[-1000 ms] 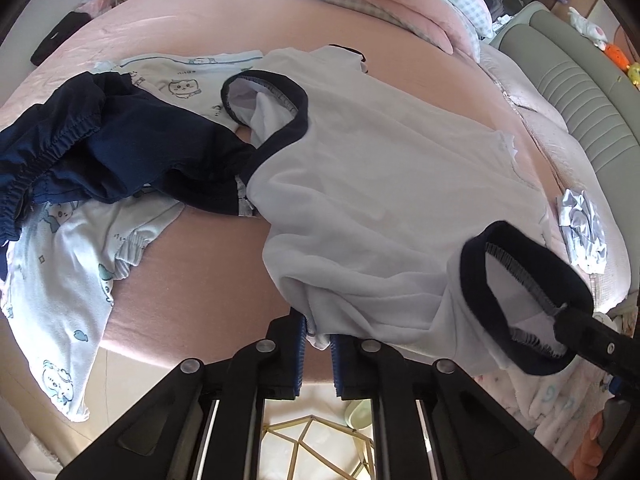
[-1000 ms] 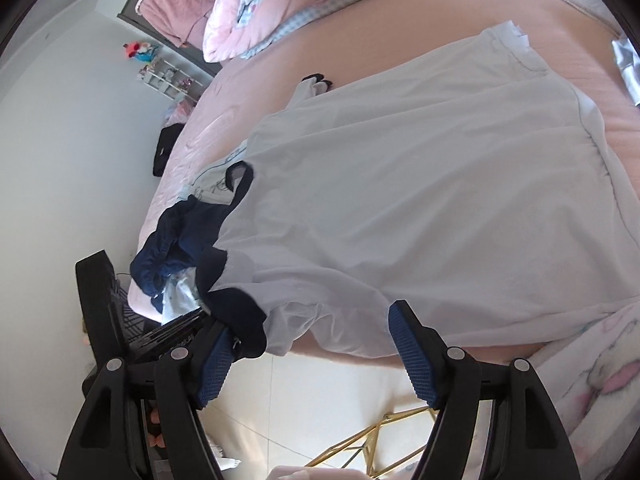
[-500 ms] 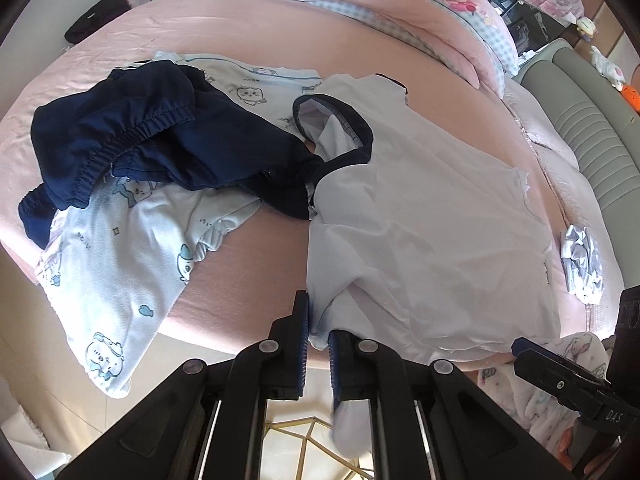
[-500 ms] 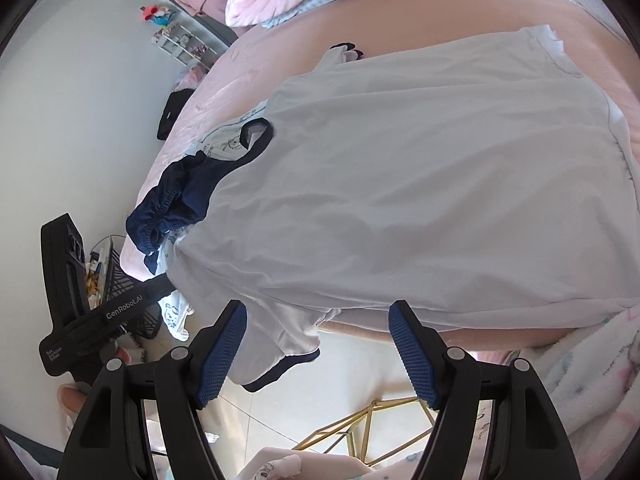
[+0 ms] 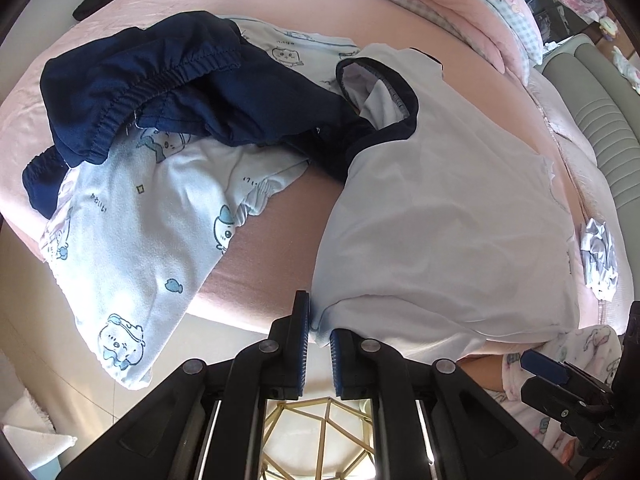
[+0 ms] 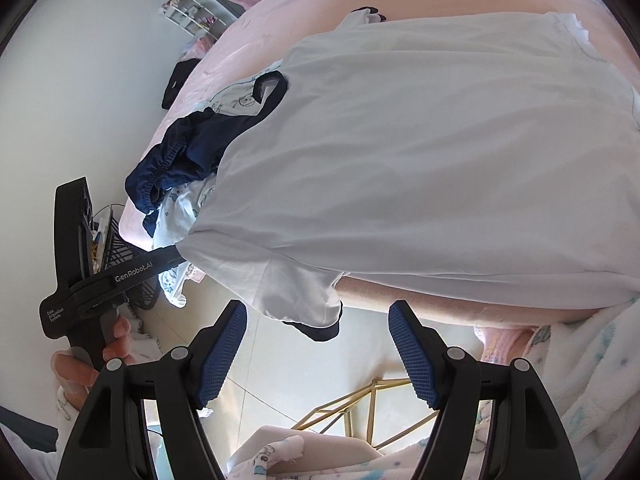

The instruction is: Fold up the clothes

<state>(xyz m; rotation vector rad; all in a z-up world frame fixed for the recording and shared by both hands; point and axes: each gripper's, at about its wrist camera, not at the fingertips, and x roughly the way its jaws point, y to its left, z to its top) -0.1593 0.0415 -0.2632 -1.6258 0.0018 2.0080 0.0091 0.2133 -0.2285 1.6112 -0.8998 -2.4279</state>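
White shirt [image 6: 420,168] spread on the pink bed [image 6: 420,0]; right gripper [image 6: 318,354] gapes, seemingly empty.

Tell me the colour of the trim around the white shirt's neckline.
Dark navy trim on the white shirt, clearest in the left wrist view.

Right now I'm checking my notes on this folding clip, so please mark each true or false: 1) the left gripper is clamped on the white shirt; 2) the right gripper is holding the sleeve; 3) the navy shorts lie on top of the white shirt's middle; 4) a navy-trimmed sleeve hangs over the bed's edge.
1) True: the left gripper is shut on the white shirt at its near corner.
2) False: the right gripper stands open, with the sleeve hanging apart from its pads.
3) False: the navy shorts lie beside the shirt, near its collar.
4) True: it droops past the bed edge.
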